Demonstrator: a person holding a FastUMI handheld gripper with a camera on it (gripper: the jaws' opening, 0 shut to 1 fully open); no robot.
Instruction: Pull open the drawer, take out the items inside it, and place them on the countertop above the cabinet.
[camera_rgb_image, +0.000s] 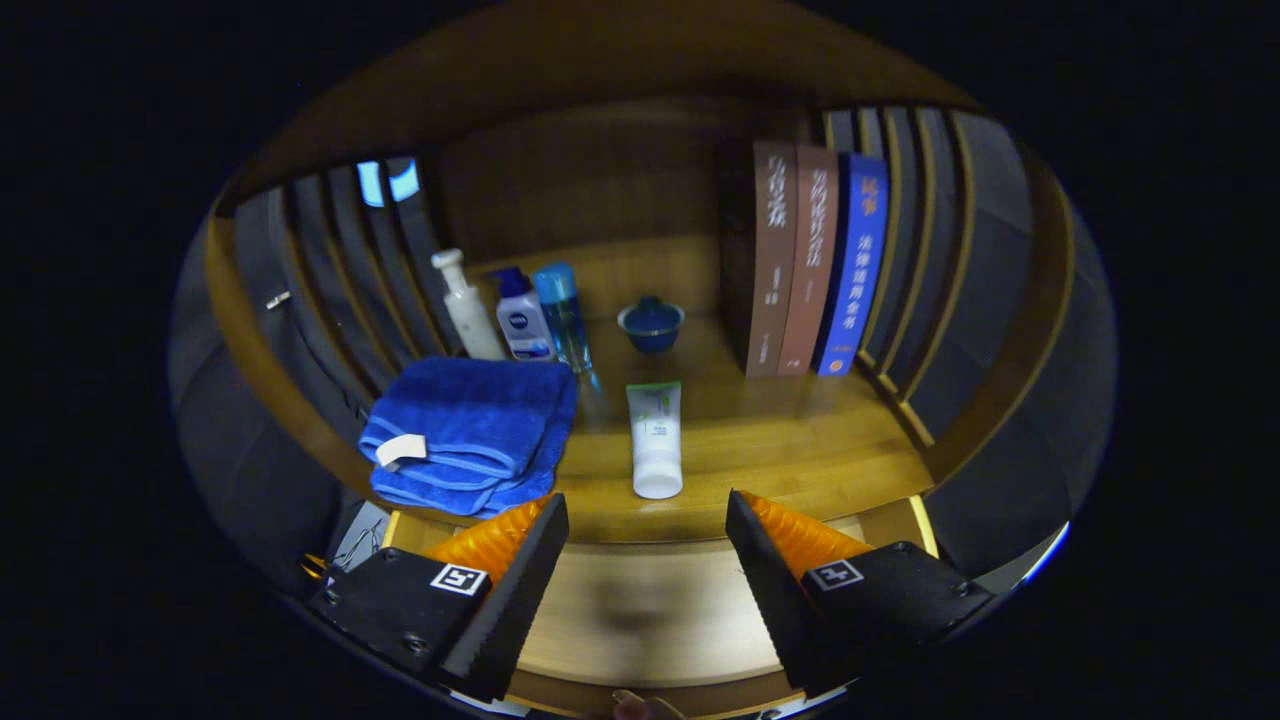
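The jaws are being held released, gripping nothing, above the drawer (650, 610). A tube (656, 438) is lying on the bench (800, 440) just ahead; probably light, soft and slippery, best gripped mid-body.

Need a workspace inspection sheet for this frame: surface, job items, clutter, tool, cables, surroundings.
Surface: wooden countertop, bare at right front.
Job's things: white tube lying flat just ahead of the fingers; open drawer below them, its visible floor bare.
Clutter: folded blue towel, three bottles, blue lidded bowl, three upright books.
Tool: tool open, holding nothing.
Cables: nothing seen.
Surroundings: slatted side walls, wooden back panel.
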